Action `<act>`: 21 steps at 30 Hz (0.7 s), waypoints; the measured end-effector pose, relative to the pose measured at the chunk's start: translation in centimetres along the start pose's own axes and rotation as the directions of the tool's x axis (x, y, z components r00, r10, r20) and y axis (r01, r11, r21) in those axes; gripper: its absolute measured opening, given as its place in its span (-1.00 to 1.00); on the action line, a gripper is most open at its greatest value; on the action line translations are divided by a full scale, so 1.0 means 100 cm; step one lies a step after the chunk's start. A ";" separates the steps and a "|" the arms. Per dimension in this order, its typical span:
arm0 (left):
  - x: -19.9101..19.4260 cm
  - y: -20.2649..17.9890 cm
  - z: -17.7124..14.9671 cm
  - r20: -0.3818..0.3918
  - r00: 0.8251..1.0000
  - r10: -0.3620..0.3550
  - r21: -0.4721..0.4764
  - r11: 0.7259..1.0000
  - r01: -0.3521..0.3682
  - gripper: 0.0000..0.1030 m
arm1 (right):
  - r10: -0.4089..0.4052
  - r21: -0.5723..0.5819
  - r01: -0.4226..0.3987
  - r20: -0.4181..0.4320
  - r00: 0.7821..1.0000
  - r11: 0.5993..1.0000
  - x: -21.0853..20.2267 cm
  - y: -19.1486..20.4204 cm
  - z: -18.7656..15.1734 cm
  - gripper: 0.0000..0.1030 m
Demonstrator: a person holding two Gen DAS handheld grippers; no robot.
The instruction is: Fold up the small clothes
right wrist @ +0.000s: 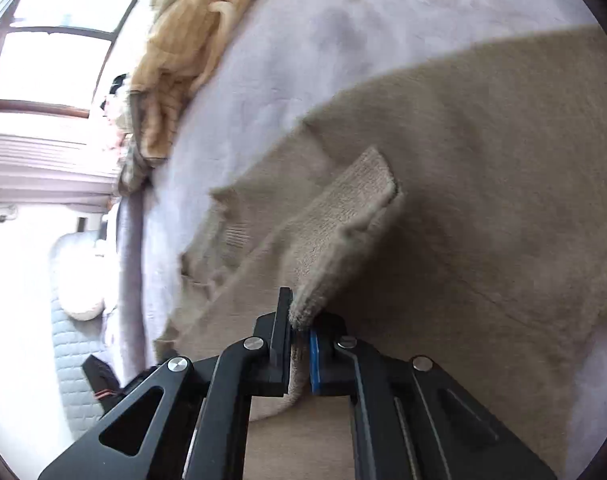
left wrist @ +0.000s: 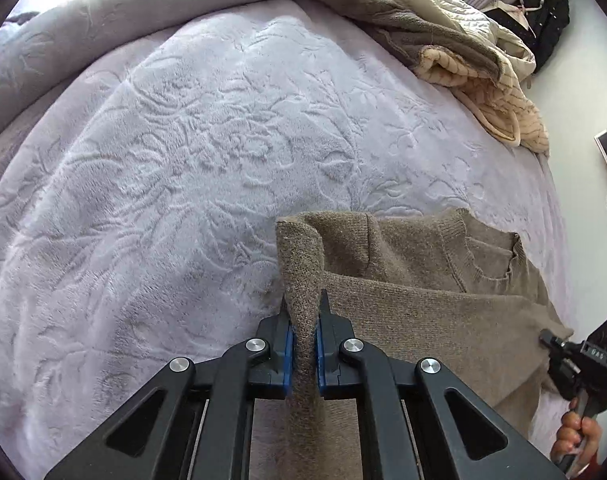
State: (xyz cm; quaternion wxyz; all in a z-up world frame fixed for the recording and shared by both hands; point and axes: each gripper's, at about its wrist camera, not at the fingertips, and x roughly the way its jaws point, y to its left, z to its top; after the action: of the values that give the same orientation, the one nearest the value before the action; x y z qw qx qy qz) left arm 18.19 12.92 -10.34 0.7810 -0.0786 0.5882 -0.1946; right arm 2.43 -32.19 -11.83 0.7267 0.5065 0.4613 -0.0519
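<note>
Left gripper (left wrist: 303, 308) pinches a raised fold of the brown knit sweater (left wrist: 423, 312), its 2 blue pads (left wrist: 288, 354) pressed on the fabric. Right gripper (right wrist: 301, 320) likewise clamps a sweater cuff (right wrist: 343, 224). Beyond, the sweater lies on a lavender embossed blanket (left wrist: 183, 160); farther off, piled beige clothes (left wrist: 443, 40).

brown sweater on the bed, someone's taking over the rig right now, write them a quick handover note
Left tool: shut on a raised fold of the brown knit sweater.
Right tool: shut on another edge of the same sweater, near a ribbed cuff.
The sweater lies partly spread on the lilac embossed blanket; a pile of beige clothes sits at the far edge.
Done: both edges gripped and lifted.
Left: carry the fold over, lay it flat, release, then finish folding.
</note>
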 end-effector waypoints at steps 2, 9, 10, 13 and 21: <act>0.002 0.009 0.002 -0.001 1.000 0.005 0.002 1.000 -0.005 -0.81 | -0.020 -0.098 0.022 0.015 1.000 0.995 0.000 0.017 -0.001 -0.86; -0.009 0.026 -0.009 0.021 0.999 0.043 -0.038 0.998 -0.042 -0.80 | -0.204 -0.060 0.204 0.005 0.979 0.977 0.005 -0.023 -0.015 -0.74; -0.016 0.023 -0.014 0.022 0.998 0.063 -0.013 0.998 -0.062 -0.80 | -0.212 -0.066 0.212 0.004 0.977 0.975 -0.001 -0.022 -0.019 -0.67; -0.041 0.015 -0.033 0.017 0.999 0.041 0.033 0.999 -0.041 -0.80 | -0.226 -0.119 0.222 -0.027 0.974 0.968 -0.012 -0.015 -0.035 -0.58; -0.043 -0.031 -0.088 -0.036 0.999 0.022 0.175 0.984 -0.015 -0.79 | -0.195 -0.185 0.176 -0.087 0.977 0.967 -0.025 -0.007 -0.072 -0.56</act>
State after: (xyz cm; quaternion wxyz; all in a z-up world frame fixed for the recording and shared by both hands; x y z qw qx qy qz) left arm 8.20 12.75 -8.08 0.7753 -0.0007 0.5844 -0.2394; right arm -3.83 -27.86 -10.94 0.7355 0.3967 0.5467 -0.0521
